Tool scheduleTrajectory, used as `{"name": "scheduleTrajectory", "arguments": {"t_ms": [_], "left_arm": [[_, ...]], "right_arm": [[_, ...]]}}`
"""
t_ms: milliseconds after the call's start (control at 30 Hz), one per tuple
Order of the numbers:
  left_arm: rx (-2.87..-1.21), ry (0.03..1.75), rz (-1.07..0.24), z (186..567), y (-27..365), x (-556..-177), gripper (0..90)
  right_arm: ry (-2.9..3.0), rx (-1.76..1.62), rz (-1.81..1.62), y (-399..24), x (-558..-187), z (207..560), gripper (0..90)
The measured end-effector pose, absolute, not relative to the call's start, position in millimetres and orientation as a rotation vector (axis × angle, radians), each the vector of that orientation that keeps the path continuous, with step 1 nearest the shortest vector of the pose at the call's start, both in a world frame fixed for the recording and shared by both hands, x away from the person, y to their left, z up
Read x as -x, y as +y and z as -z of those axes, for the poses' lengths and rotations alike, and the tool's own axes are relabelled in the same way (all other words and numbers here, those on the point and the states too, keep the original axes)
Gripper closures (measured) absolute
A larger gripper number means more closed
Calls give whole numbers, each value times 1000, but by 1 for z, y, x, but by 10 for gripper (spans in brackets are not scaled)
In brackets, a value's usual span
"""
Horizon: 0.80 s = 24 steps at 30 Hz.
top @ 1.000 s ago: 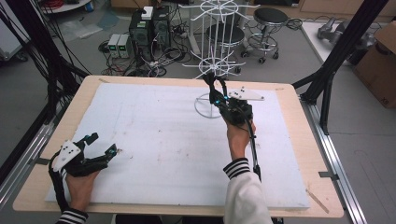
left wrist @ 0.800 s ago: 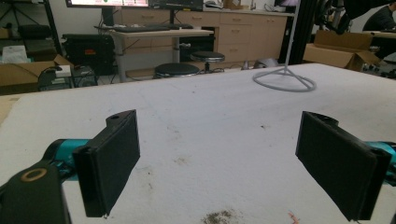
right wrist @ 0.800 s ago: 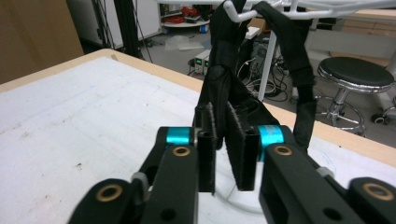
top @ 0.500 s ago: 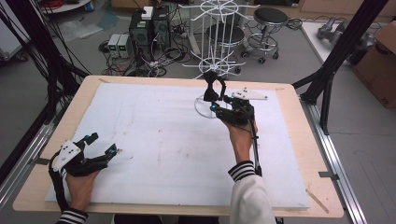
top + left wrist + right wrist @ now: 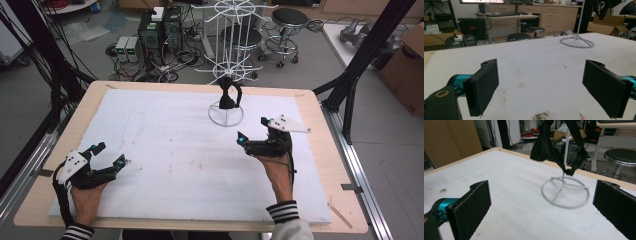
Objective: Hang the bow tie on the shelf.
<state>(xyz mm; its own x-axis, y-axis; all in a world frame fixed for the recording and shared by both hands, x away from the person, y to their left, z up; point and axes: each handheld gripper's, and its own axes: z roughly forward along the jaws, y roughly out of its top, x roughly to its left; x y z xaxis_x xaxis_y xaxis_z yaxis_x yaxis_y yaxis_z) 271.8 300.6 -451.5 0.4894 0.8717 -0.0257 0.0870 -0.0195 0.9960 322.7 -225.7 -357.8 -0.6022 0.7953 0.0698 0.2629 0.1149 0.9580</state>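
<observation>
R gripper point(image 5: 252, 134) pulled back near-right from rack point(image 5: 226, 75) | black cloth point(image 5: 228, 97) hung there (low hook) | both jaws spread, empty | L gripper point(image 5: 107, 155) near-left.

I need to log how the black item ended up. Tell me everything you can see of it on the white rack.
The black item looks like soft, floppy fabric with a strap. It hangs from a low arm of the white wire rack, draped against the pole above the ring base. It hangs apart from both open hand-held grippers.
</observation>
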Motion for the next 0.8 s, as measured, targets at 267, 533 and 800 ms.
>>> {"name": "scheduleTrajectory", "arguments": {"t_ms": [267,533,800], "left_arm": [[-1468,882,-783,452,300,-271,141],[-1473,875,-790,452,300,-271,141],[-1476,873,-793,452,300,-271,141]], "right_arm": [[1839,-1011,-1528,-256,-283,391,4],[1770,-949,-1546,-268,-259,420,4],[1747,-911,-1503,-268,-253,441,4]]}}
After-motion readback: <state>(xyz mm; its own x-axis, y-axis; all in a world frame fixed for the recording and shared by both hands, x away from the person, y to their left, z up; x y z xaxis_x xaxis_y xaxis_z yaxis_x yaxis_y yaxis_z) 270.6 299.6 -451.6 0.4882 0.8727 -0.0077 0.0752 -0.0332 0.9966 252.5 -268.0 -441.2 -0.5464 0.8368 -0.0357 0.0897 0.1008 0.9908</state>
